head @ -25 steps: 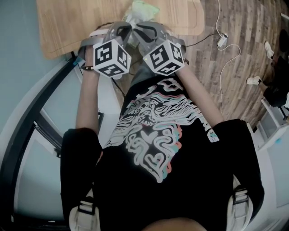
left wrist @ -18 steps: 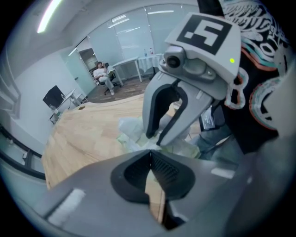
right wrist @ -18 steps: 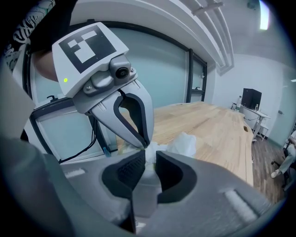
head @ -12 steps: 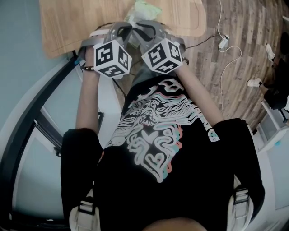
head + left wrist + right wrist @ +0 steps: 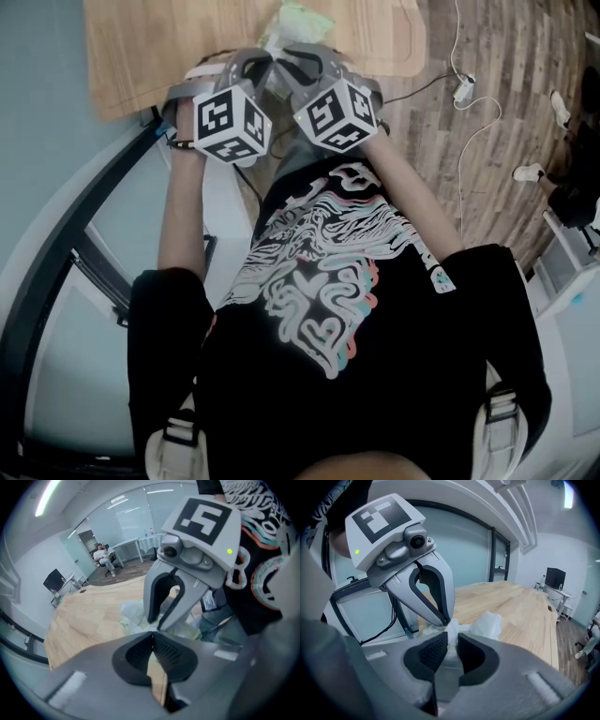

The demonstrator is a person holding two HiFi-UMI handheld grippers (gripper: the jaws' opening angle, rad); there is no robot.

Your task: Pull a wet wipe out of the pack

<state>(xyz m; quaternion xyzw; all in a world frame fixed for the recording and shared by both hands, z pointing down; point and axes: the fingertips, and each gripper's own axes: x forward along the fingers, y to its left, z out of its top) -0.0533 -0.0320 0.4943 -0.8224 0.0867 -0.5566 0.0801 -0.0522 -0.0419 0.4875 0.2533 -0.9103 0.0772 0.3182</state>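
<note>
The wet wipe pack, pale green and white, lies on the wooden table near its front edge. Both grippers meet tip to tip just in front of it. My right gripper is shut on a white wipe that stands up between its pads. Crumpled white pack material lies just beyond. My left gripper is shut, its pads touching at the tips; nothing shows between them. Its tips rest against the same wipe. In the head view the jaws of both are hidden under the marker cubes.
The table's front edge runs right under the grippers, with a black frame and glass wall at the left. A cable and white adapter lie on the wood floor to the right. A person sits far across the room.
The right gripper's cube has shifted slightly left, closer to the left one. The pack and the left gripper have hardly moved.
</note>
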